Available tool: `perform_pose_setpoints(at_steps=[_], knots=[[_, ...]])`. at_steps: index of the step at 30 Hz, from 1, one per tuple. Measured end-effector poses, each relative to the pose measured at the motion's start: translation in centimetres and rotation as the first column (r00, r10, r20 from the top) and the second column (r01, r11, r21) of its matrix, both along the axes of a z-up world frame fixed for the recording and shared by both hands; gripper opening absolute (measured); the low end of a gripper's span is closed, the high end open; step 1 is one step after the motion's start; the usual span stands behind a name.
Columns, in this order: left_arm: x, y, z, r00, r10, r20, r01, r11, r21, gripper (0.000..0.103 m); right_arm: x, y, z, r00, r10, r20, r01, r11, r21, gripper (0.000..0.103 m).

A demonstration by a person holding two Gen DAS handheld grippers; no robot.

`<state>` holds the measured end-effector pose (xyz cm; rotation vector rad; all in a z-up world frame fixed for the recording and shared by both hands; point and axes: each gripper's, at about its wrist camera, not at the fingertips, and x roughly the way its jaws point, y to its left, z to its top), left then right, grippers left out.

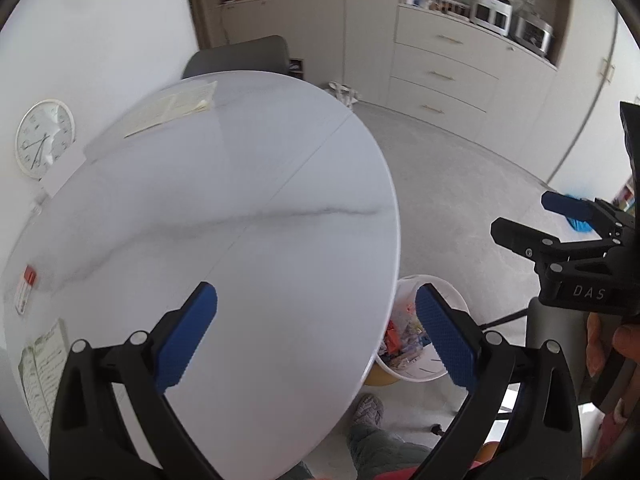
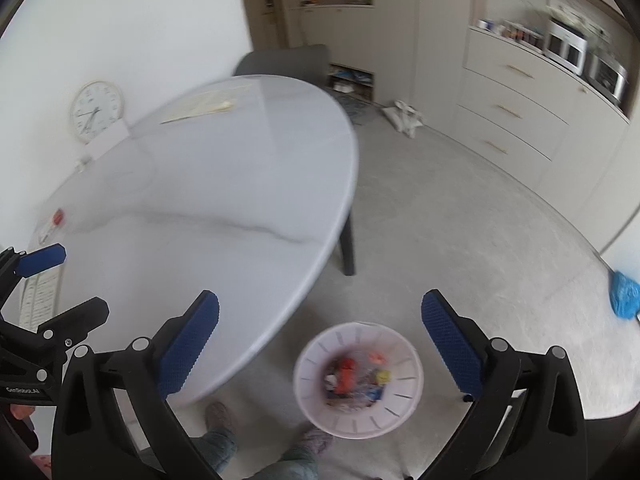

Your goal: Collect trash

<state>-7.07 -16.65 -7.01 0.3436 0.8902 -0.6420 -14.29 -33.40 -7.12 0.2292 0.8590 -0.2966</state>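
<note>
A white trash basket [image 2: 404,344] stands on the floor beside the round white table [image 2: 224,184], with several colourful wrappers [image 2: 352,380] inside. My right gripper [image 2: 320,348] is open and empty, hovering above the basket. My left gripper [image 1: 316,340] is open and empty over the table's near edge; the basket [image 1: 452,300] shows partly behind its right finger. The right gripper also shows at the right of the left wrist view [image 1: 532,220]. A small red-and-white packet [image 1: 26,288] lies at the table's left edge.
A printed paper sheet [image 1: 40,368] lies near the table's left edge, another paper [image 1: 172,108] at the far side. A grey chair [image 1: 240,56] stands behind the table, a wall clock [image 1: 44,138] leans on the left. A blue bag [image 2: 624,296] lies on the floor at right. My feet [image 2: 224,416] are below.
</note>
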Motion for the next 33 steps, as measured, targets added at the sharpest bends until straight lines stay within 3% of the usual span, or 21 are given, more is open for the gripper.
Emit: perform_pose_setpoints(at_steps=[9,16,20,25,33], knots=[[4.9,11.9,3.6,0.991,0.131,0.041,-0.128,0.990,-0.057,0.095,6.8,11.8,2.7,0.997,0.074,-0.006,-0.074,0.996,0.059,0.101],[8.9,19.5,7.4,0.976,0.177,0.123,-0.163,0.980,-0.116,0.095,9.7,18.3,7.5,0.996,0.064,0.064,-0.063,0.998,-0.029,0.101],[10.5,22.2,9.8,0.969,0.176,0.175,-0.153,0.979,-0.137,0.095,10.8,21.1,11.1,0.991,0.039,0.128,-0.027,0.995,-0.092,0.101],[12.6,25.0,11.8,0.966,0.189,0.178,-0.158,0.972,-0.176,0.095,11.2,23.1,13.7,0.984,0.018,0.179,0.002,0.994,-0.110,0.101],[12.8,25.2,11.8,0.976,0.159,0.146,-0.131,0.974,-0.185,0.095,11.4,24.6,13.4,0.988,0.019,0.154,-0.002,0.994,-0.108,0.101]])
